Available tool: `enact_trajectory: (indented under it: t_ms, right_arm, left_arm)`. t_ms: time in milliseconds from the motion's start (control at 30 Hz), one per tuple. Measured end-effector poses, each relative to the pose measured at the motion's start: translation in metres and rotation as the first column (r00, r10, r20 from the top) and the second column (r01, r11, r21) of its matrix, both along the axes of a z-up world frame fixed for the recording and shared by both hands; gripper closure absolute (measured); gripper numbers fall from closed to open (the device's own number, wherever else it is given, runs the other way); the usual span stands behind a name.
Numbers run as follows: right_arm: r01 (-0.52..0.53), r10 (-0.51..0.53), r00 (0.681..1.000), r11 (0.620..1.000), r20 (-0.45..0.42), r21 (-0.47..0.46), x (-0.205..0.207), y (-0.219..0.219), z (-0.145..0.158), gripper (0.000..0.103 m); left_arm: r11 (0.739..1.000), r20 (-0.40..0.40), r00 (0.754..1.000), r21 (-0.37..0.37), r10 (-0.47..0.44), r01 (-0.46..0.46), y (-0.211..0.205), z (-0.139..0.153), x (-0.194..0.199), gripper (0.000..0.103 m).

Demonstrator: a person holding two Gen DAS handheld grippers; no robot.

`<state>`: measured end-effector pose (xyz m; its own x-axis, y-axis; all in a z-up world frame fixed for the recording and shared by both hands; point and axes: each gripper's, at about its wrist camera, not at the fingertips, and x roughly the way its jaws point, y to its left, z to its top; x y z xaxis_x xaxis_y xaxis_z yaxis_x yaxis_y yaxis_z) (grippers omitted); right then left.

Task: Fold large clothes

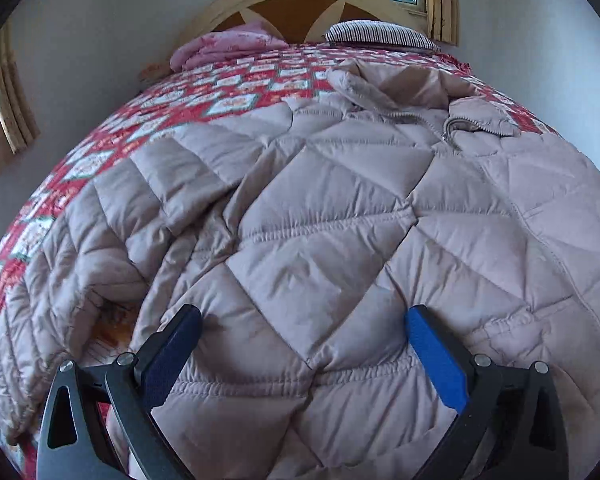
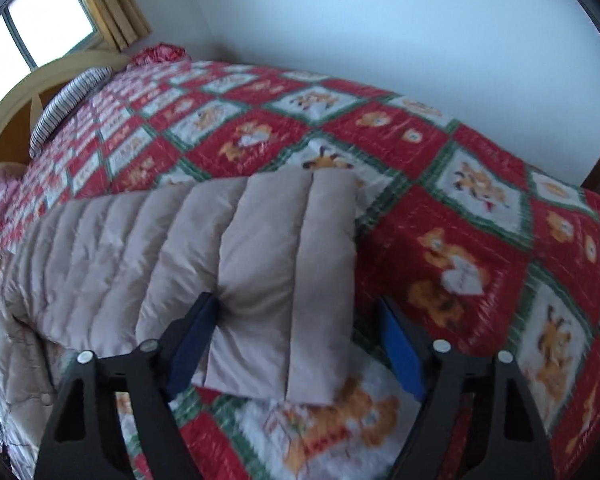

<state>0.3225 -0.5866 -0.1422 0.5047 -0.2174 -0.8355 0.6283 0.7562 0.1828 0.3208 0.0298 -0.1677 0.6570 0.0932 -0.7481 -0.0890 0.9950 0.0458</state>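
Reaching over the bed (image 2: 440,168), you had the sleeve (image 2: 284,280) end-on between your right tool's (image 2: 300,344) spread, unclenched jaws; your left tool (image 1: 304,344), also released, straddled the coat (image 1: 340,208).

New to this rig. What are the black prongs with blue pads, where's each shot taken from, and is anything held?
No robot: a person carries a two-finger gripper in each hand, each with a fisheye camera looking along its fingers. The left gripper is seen in its own view, open over the body of a pale quilted jacket spread on a red patterned bedspread. The right gripper is open around the jacket's sleeve end; its left pad touches the fabric, but it isn't clamped. Nothing is held.
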Motion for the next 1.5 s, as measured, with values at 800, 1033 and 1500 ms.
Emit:
enact_trajectory:
  t_ms: [800,1033,1500]
  right_arm:
    - [-0.33,0.587,0.801,0.597,0.117,-0.731,0.043,0.248,0.218,0.091]
    - [-0.496,0.804,0.594,0.341,-0.026,-0.799,0.053,0.379,0.186,0.091]
    - [-0.797,0.921,0.308,0.112,-0.239,-0.594,0.091,0.518,0.031,0.091]
  left_arm:
    - [0.996,0.013,1.0,-0.094,0.005,-0.003,0.008,-0.005,0.001,0.001]
    - [0.994,0.022,1.0,-0.113,0.006,-0.004,0.011,-0.005,0.0,0.001]
    - [0.937,0.125,0.966,-0.298,0.225,-0.18,0.083,0.032,-0.05,0.001]
